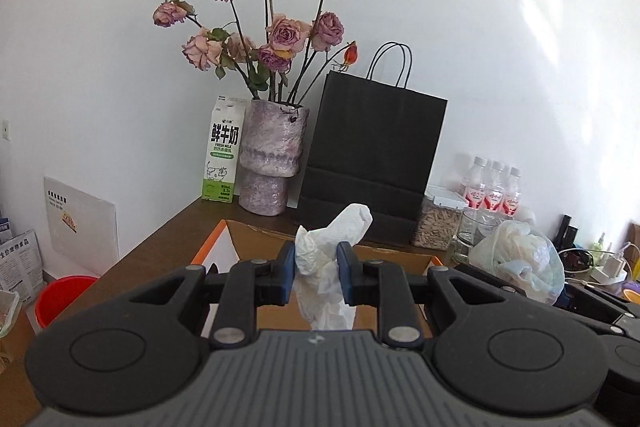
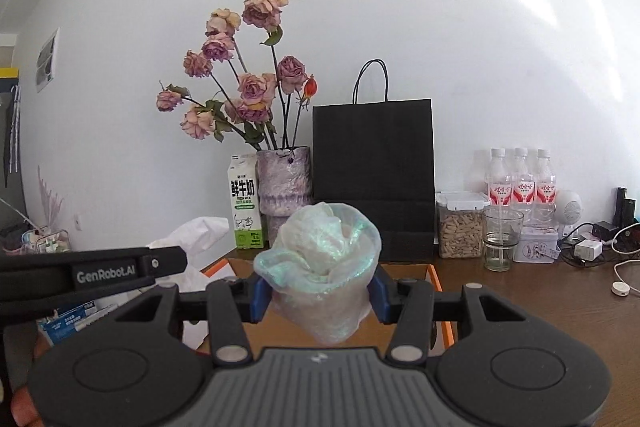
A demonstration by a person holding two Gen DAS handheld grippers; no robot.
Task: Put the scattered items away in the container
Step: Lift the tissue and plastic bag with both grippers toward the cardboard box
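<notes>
My left gripper (image 1: 316, 273) is shut on a crumpled white tissue (image 1: 334, 251) and holds it above an open cardboard box with an orange rim (image 1: 208, 247). My right gripper (image 2: 318, 291) is shut on a crumpled translucent plastic bag (image 2: 320, 259), held above the same box (image 2: 434, 277). The plastic bag also shows at the right of the left wrist view (image 1: 520, 263). The tissue shows at the left of the right wrist view (image 2: 196, 233), behind the left gripper's side. The inside of the box is mostly hidden by the grippers.
On the brown table (image 2: 560, 307) at the back stand a milk carton (image 1: 222, 151), a vase of dried roses (image 1: 272, 159), a black paper bag (image 1: 372, 159), a jar (image 2: 460, 227), a glass (image 2: 500, 239), water bottles (image 2: 520, 179) and cables (image 2: 588, 247). A red bucket (image 1: 60, 299) sits left.
</notes>
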